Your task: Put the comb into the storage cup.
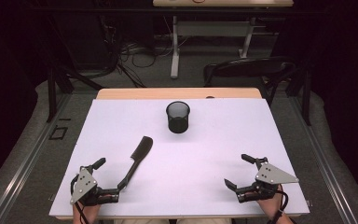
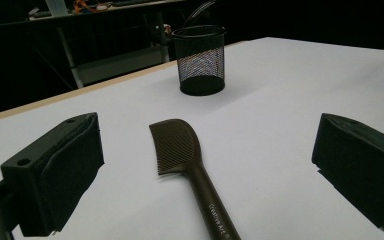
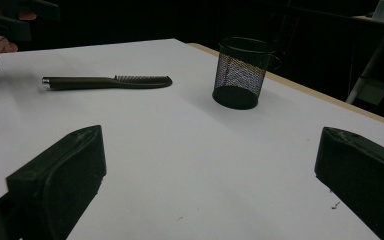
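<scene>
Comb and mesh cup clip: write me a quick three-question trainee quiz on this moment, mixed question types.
1. True or false: the comb stands inside the mesh cup.
2. Which gripper has the comb's handle between its open jaws? A) left gripper B) right gripper
3. Fill in: the mesh cup stands ____ on the white table.

Key: 1 false, it lies flat on the table. 2 A. 3 upright.
</scene>
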The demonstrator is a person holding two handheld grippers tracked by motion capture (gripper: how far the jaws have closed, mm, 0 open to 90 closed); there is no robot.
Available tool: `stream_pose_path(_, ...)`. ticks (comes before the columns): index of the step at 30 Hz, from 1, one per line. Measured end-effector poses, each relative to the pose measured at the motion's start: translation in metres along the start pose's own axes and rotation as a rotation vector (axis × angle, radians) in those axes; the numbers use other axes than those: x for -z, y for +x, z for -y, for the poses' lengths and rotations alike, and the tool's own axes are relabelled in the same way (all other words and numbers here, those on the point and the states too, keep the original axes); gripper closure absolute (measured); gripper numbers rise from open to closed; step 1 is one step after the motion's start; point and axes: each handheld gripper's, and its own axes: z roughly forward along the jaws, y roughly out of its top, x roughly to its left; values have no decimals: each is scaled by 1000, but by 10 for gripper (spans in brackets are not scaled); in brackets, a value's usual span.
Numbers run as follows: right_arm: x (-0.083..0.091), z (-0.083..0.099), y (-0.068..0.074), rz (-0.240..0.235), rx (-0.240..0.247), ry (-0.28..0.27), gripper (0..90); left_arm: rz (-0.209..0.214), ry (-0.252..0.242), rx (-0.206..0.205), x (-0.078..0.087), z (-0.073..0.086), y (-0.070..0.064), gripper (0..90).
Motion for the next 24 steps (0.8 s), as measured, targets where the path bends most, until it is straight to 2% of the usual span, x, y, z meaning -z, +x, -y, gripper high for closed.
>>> stream_pose_path(24, -2, 1, -1, -4, -5, 10, 0, -3, 50, -36, -17, -10, -12, 3)
